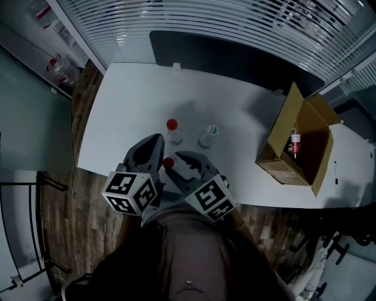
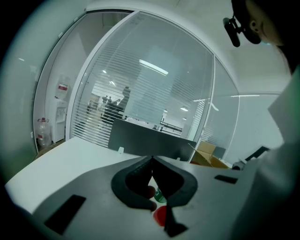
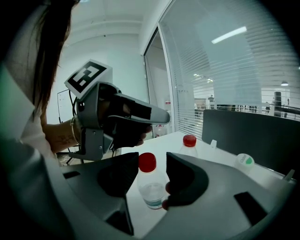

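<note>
While we look down in the head view, the left gripper (image 1: 156,141) and the right gripper (image 1: 178,157) sit close together at the near edge of the white table (image 1: 129,100). The near bottle (image 1: 168,163), red-capped, stands upright between them, at the right gripper's tips. Beyond it stand a far bottle (image 1: 173,132) with a red cap and a green-capped bottle (image 1: 208,136), near each other but apart. A cardboard box (image 1: 308,126) lies open at the table's right end with another bottle (image 1: 294,143) inside. A dark screen (image 1: 223,56) lines the far edge, and slatted blinds (image 1: 205,17) and wooden floor (image 1: 59,217) frame the room. In the left gripper view we see its jaws pressed together on nothing, red caps and a bit of green showing only past them, with an office beyond glass. In the right gripper view its jaws stand apart on either side of the near bottle, the cap level with the tips, and we see neither pad touching it; the left gripper hangs above and beside. We judge that a good grip needs the jaws lower, past the cap onto the body, centred and squeezing gently, since thin clear plastic will likely buckle.
</note>
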### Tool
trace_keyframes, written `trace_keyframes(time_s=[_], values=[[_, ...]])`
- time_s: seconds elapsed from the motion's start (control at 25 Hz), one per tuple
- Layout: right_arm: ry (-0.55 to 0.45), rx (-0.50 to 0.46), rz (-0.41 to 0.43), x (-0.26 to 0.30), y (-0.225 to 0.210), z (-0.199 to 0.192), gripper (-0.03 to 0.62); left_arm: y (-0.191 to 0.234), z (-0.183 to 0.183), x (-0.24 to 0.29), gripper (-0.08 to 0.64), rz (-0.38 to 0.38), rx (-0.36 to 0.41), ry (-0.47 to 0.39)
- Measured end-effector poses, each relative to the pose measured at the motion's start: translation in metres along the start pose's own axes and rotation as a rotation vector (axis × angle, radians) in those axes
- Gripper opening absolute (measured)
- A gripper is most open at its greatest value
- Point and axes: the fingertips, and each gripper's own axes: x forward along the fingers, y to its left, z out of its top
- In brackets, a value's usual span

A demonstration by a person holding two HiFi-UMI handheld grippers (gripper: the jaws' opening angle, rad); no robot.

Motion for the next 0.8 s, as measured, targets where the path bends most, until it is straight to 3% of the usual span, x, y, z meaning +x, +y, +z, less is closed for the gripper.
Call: trace_keyframes(time_s=[0.48, 0.8], values=[[-0.087, 0.018, -0.074, -0.041, -0.027, 0.010, 0.169, -0.020, 0.003, -0.002, 0.009, 0.032, 0.008, -0.025], [-0.148, 0.020, -0.150, -0.079, -0.047, 0.020, 0.078, -0.043, 0.003, -0.004, 0.009, 0.039, 0.010, -0.038]])
